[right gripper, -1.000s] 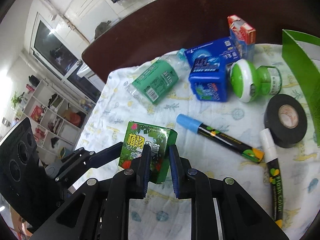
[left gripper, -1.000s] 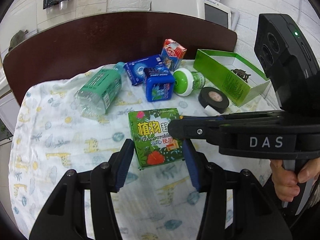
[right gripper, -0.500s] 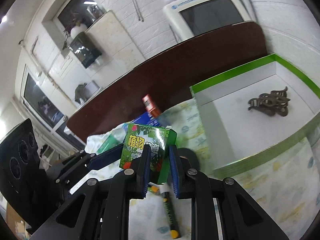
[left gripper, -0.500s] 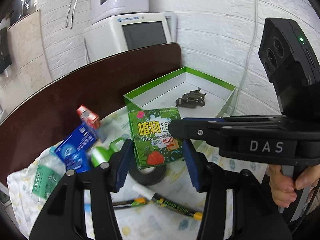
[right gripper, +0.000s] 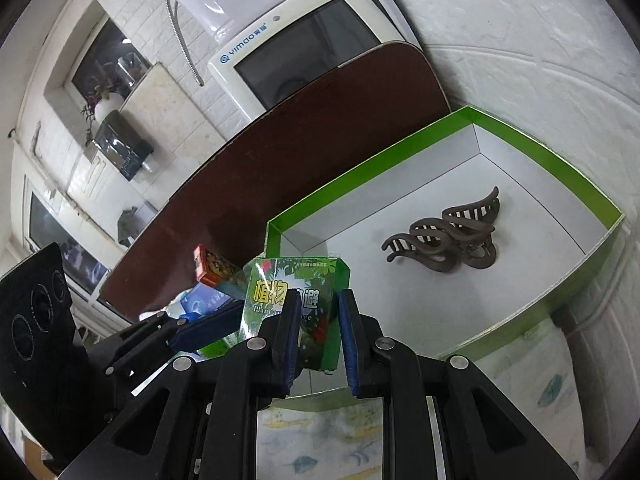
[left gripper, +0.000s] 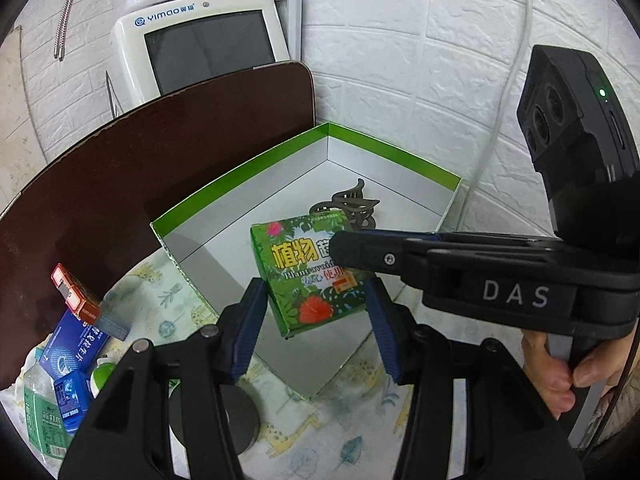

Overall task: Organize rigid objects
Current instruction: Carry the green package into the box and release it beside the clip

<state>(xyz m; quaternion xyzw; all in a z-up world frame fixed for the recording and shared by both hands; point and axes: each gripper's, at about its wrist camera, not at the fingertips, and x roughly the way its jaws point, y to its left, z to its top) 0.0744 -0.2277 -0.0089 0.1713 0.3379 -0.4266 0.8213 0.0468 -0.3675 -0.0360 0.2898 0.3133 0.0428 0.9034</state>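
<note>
A green leaf-printed box point(left gripper: 304, 276) hangs in the air over the open green-rimmed white tray point(left gripper: 248, 164). My right gripper point(right gripper: 316, 312) is shut on the box point(right gripper: 296, 288). My left gripper point(left gripper: 316, 308) stands open around the box, its blue pads point(left gripper: 252, 320) to either side; I cannot tell whether they touch it. A dark brown hair claw point(right gripper: 444, 240) lies inside the tray point(right gripper: 404, 140); it also shows in the left wrist view point(left gripper: 352, 204).
On the patterned cloth point(left gripper: 168, 300) at the left lie a red box point(left gripper: 74, 296), blue boxes point(left gripper: 72, 348), a green bottle point(left gripper: 42, 420) and a black tape roll point(left gripper: 240, 416). A dark brown board point(left gripper: 140, 160), a white appliance point(left gripper: 200, 44) and a brick wall stand behind.
Both grippers have carried the green box up from the cloth and rightward until it is over the tray. The right gripper's hold on the box is unchanged.
</note>
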